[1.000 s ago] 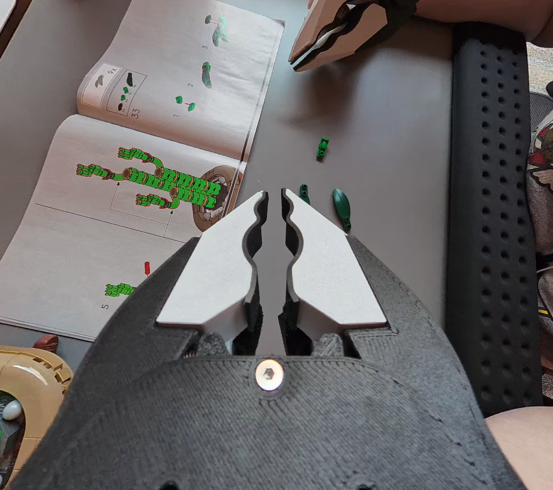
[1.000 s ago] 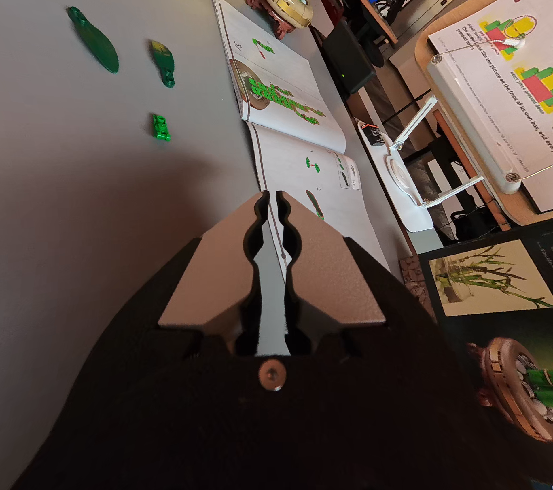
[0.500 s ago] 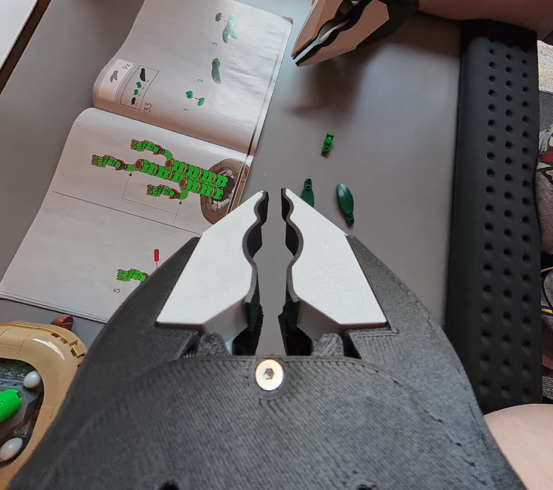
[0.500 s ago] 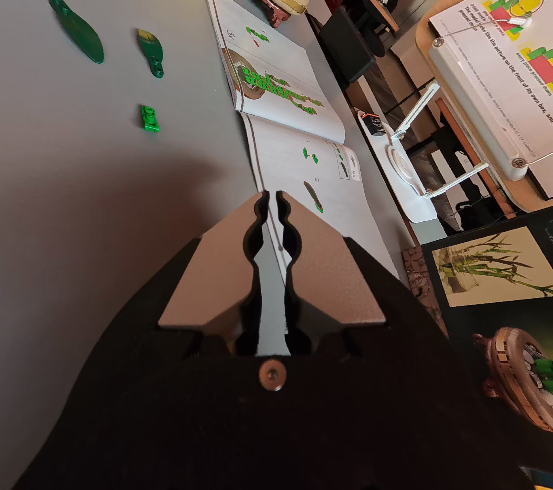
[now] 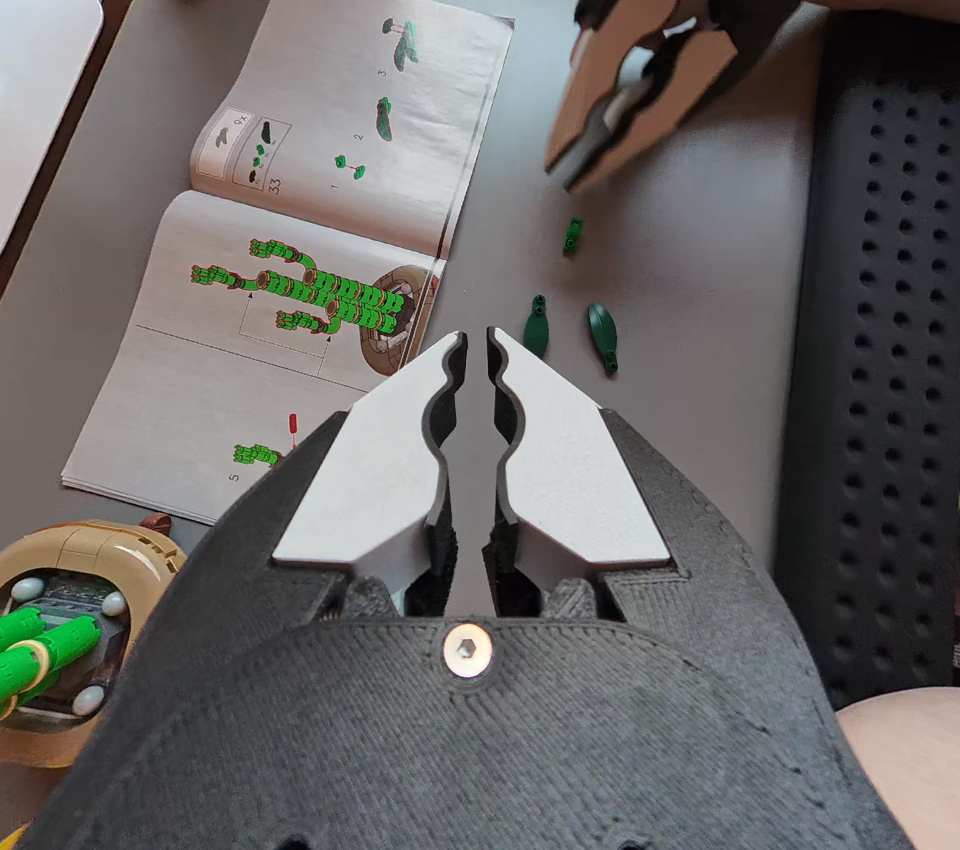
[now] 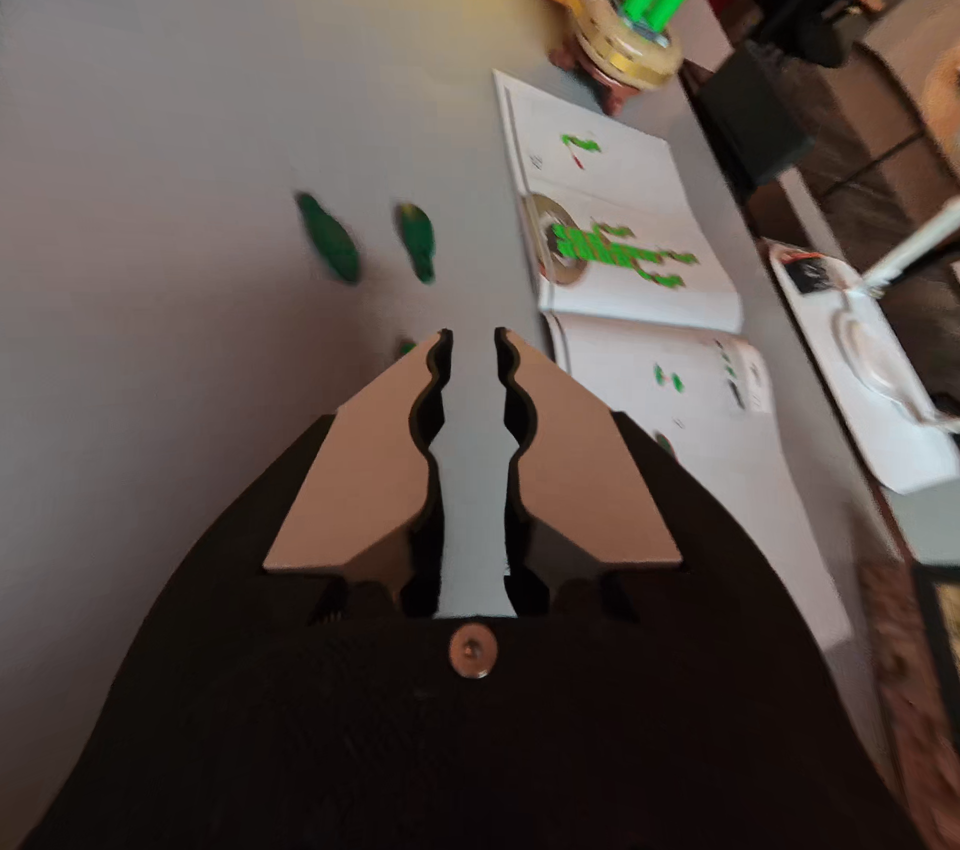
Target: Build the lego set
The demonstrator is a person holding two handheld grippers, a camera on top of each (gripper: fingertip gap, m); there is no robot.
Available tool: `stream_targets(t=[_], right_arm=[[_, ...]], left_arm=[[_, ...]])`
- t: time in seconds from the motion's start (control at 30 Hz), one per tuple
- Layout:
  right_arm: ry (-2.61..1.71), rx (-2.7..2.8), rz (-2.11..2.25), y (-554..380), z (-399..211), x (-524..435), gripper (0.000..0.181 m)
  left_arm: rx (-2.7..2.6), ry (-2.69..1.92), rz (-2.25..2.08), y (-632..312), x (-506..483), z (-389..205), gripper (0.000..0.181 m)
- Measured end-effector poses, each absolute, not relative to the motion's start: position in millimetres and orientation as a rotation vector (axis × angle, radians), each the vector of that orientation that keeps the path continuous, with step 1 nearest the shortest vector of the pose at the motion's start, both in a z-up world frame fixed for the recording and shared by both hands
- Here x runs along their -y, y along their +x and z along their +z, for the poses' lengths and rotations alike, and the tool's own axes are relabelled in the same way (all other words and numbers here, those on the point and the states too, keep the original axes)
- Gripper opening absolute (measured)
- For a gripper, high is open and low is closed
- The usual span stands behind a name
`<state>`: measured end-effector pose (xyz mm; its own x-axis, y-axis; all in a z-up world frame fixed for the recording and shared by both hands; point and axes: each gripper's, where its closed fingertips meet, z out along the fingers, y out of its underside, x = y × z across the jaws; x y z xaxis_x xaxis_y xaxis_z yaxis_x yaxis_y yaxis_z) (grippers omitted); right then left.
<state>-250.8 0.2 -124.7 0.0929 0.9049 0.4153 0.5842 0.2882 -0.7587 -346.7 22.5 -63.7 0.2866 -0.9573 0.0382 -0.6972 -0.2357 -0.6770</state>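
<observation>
Left gripper (image 5: 476, 338) jaws slightly parted, empty. Two dark green leaves (image 5: 535, 327) (image 5: 602, 330) just right of tips; small green brick (image 5: 572, 234) beyond, near right gripper (image 6: 471, 332) (blurred), jaws parted, empty. Instruction booklet (image 5: 332, 212) left; bamboo model (image 5: 57, 638) cut off.

Left wrist view: even daylight, sharp, wide-angle bending at edges; right gripper (image 5: 558, 173) motion-blurred. Right wrist view: dimmer, strongly blurred; leaf pieces (image 6: 332, 238) smeared.
</observation>
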Motion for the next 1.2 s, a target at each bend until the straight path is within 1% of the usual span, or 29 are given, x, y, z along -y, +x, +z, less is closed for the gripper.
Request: stream_targets(t=[0.17, 0.3, 0.53, 0.73, 0.8, 0.87, 0.93, 1.0, 1.1, 1.2], right_arm=[[-1.506, 1.624, 0.675, -305, -123, 19, 0.02], [-1.618, 1.732, 0.567, -310, -153, 9, 0.023], [-1.666, 1.714, 0.58, -309, -162, 7, 0.021], [-1.762, 1.673, 0.646, -308, -164, 8, 0.017], [-1.795, 1.683, 0.66, -305, -165, 11, 0.008], [-1.801, 1.69, 0.608, -302, -165, 11, 0.007], [-1.735, 1.728, 0.463, -298, -162, 11, 0.006], [-1.579, 1.74, 0.316, -295, -152, 17, 0.007], [-1.39, 1.72, 0.234, -288, -134, 26, 0.006], [-1.297, 1.659, 0.188, -270, -115, 9, 0.006]], left_arm=[[-1.493, -2.001, -0.634, -342, -20, -63, 0.006], [-1.506, -2.008, -0.617, -343, -20, -66, 0.006], [-1.496, -2.001, -0.643, -344, -20, -64, 0.006], [-1.505, -2.005, -0.639, -343, -21, -67, 0.006], [-1.504, -2.014, -0.643, -343, -21, -68, 0.006], [-1.508, -2.019, -0.644, -342, -21, -70, 0.006], [-1.515, -2.024, -0.636, -341, -20, -72, 0.006], [-1.522, -2.023, -0.633, -340, -19, -72, 0.006], [-1.533, -2.006, -0.651, -336, -17, -72, 0.005], [-1.525, -1.998, -0.705, -330, -17, -72, 0.006]])
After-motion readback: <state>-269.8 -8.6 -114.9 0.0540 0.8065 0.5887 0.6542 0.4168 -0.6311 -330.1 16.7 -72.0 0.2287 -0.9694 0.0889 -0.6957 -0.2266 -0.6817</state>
